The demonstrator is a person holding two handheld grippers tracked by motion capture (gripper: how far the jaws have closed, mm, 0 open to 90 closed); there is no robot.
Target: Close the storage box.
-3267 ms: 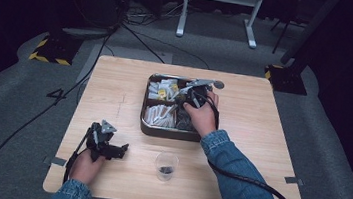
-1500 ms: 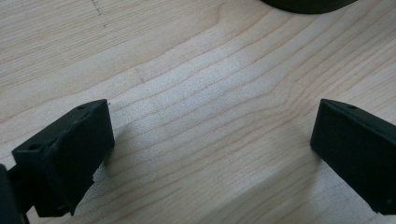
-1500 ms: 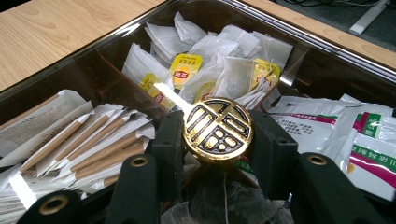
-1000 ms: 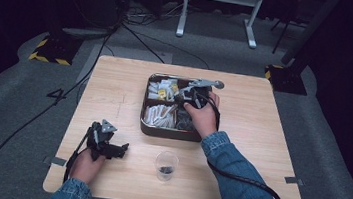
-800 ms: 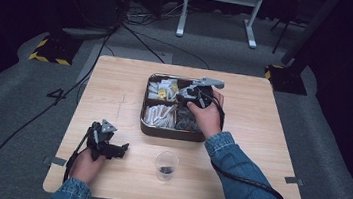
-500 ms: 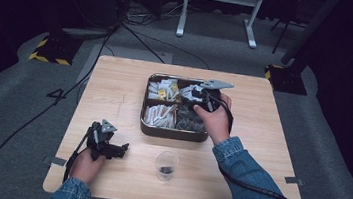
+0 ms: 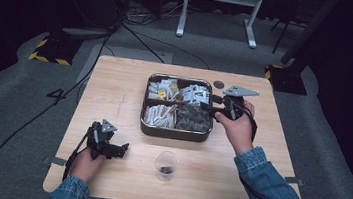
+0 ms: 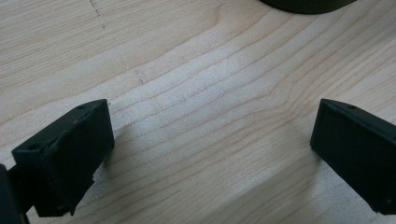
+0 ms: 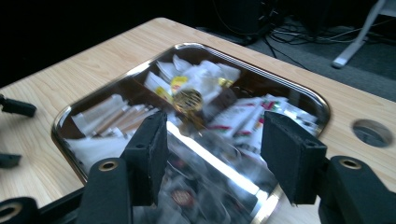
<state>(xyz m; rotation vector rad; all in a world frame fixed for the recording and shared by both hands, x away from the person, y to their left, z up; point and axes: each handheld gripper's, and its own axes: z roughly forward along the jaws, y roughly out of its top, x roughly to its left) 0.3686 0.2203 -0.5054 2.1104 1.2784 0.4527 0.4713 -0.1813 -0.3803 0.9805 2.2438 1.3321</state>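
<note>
Cup [image 7: 165, 164] stood upright near front edge, mouth up | left gripper [image 7: 119, 150] rested low on table [image 7: 114, 97], jaws apart, empty | tray [image 7: 174, 132] mid-table, long axis across | right gripper [image 7: 205, 106] held level over tray, jaws just widened, empty

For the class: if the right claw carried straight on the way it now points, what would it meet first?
Probably the sachets in the metal tray: the open right claw points over them. Depth is uncertain.

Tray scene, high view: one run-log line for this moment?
right gripper: open, jaws just opening, nothing between, over tray | left gripper: open, on table | cup: in front of tray
</note>
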